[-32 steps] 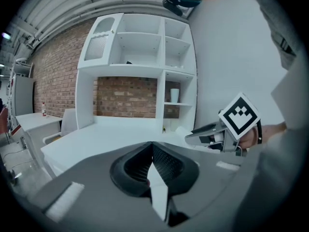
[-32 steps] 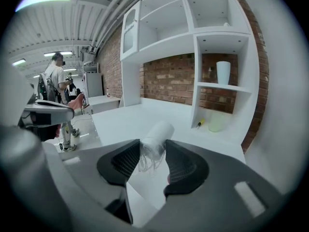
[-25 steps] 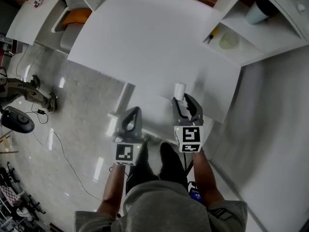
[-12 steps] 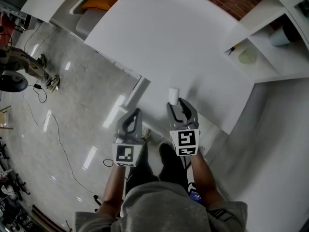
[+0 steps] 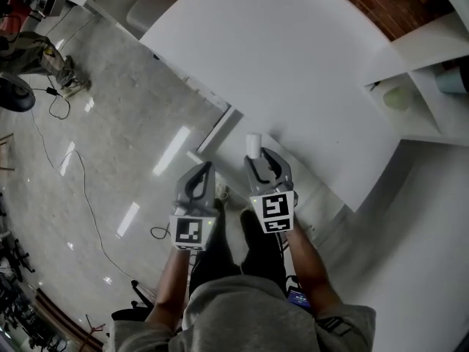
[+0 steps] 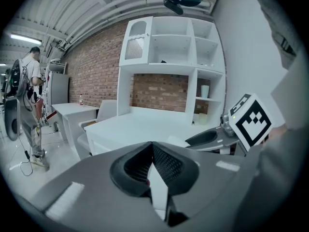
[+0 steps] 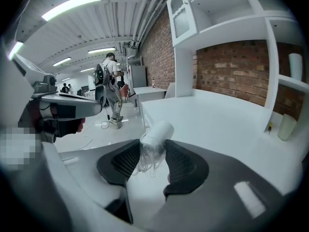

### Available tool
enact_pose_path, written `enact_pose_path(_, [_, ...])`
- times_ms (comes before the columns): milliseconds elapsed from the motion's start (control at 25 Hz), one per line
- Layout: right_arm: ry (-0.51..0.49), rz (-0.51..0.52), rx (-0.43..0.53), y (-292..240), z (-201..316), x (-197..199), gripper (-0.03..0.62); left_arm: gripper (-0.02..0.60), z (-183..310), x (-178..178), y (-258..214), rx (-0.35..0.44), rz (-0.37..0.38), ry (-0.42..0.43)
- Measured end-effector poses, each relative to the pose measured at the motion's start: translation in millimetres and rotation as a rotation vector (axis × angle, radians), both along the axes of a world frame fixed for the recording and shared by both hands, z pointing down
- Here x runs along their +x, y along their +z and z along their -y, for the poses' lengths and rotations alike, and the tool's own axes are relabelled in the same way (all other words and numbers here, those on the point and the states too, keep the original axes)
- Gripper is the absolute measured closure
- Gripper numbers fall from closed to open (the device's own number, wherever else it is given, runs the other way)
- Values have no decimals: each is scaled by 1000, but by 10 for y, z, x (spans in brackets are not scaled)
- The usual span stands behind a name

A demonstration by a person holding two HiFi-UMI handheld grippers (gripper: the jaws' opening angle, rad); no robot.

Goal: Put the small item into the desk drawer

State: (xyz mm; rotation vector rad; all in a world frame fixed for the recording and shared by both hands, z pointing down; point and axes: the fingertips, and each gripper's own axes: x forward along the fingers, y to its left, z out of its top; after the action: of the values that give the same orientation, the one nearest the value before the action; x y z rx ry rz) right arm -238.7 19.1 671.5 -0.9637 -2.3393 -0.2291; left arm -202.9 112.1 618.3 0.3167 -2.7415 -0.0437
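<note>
- My right claw (image 5: 262, 158) is clamped on the small item (image 5: 253, 144) — a white cylinder with a clear, crinkled plastic end.
- In the right gripper view, the ribbed pads (image 7: 179, 164) press on that clear end from both sides. The white body of the small item (image 7: 157, 132) pokes out past my fingertips, tilted up and away from me.
- From the head view, the item hangs in the air just off the near edge of the white desk (image 5: 293, 64), over what looks like the pulled-out drawer (image 5: 218, 133) below that edge. It touches nothing but my pads.
- My left claw (image 5: 203, 169) is closed with nothing in it — in the left gripper view (image 6: 152, 151) the two pads meet at their tips.
- The left claw sits just beside the right one, slightly nearer to me, out over the glossy floor (image 5: 110, 145) by the drawer's left corner.
- A white shelf unit (image 5: 432, 57) stands at the desk's far right; a pale round thing (image 5: 396, 97) rests in one of its compartments.
- A person (image 7: 112, 88) stands well away across the room.
</note>
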Motion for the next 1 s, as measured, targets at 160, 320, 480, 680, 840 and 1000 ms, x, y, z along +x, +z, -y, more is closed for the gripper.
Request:
enact_pose_path(160, [-28,-37,17,267,-121,5,424,569,-92,-8,189,6,-22,-16])
enact_pose_path(320, [-45,-69,38,506,-190,-15,424,569,-151,-37,341,26,-47,-38])
enact_pose_path(480, [-52,-104,60,783,-218,-50,424,569,-166,-59,518,37,-73,-44])
enact_pose_path(680, [-62,-130,70,1064,-228,-70,423,569,-154,-96,731,50,-94,-57])
enact_pose_path(840, [-65,-153,77,1270,-252,-70,422,569,-164,-105,870,57,-111,-64])
enact_pose_path(1000, [-69,-166,97,1473,-272,-83,422,569,-192,-102,960,59,-121,-68])
